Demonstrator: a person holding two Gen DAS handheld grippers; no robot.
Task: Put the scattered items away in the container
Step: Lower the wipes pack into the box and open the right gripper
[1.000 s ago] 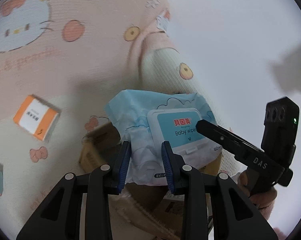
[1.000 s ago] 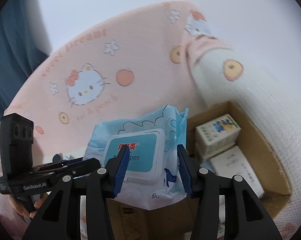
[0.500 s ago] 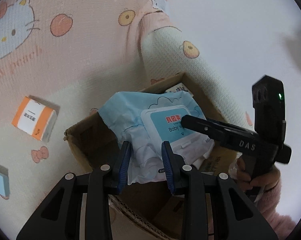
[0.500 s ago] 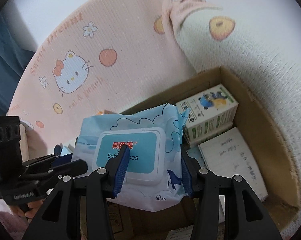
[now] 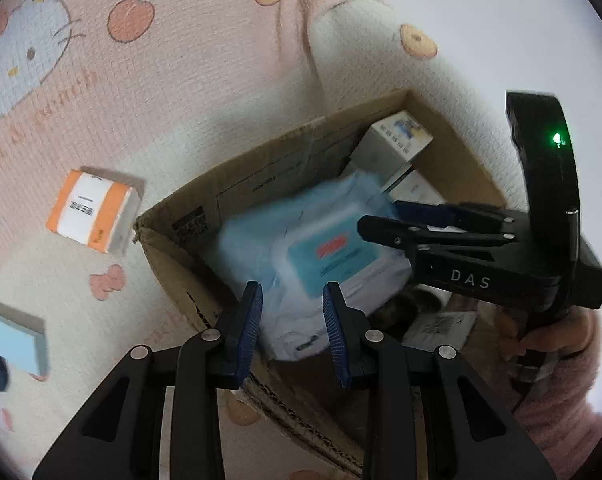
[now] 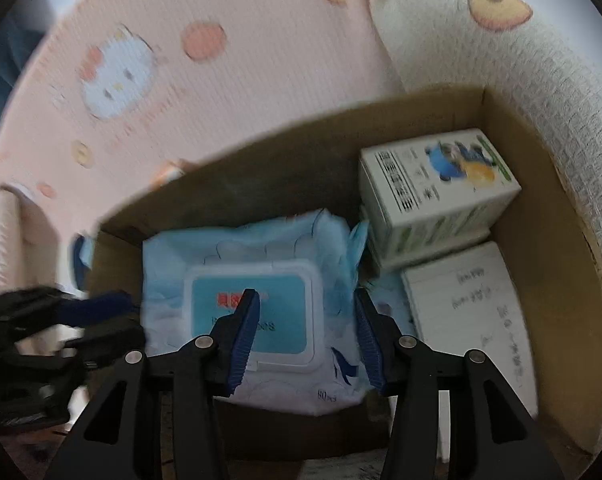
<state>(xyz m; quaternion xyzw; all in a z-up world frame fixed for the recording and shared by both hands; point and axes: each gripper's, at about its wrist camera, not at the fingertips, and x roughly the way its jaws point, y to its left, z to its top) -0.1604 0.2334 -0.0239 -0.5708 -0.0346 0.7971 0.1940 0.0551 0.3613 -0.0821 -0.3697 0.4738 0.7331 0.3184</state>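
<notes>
My right claw [image 6: 304, 330] sits about half open with the wipes pack [image 6: 261, 300] between its pads: the right pad presses the pack's edge and the left pad lies over the lid, so I read it as gripping the pack. My left claw [image 5: 292, 322] is also about half open, with the pack's near end between its blue pads; the pack is smeared by motion there, so I think it is pinched, but I cannot be sure. The pack hangs inside the box [image 6: 541, 208], ahead of both claws. Just right of my right claw lie a green-printed carton [image 6: 437, 184] and a white one [image 6: 473, 320]. Left of my left claw, outside the box on the blanket [image 5: 181, 92], sit an orange carton [image 5: 93, 212] and a blue one [image 5: 17, 340], the blue one cut off at the edge. The box floor under the pack is hidden.
</notes>
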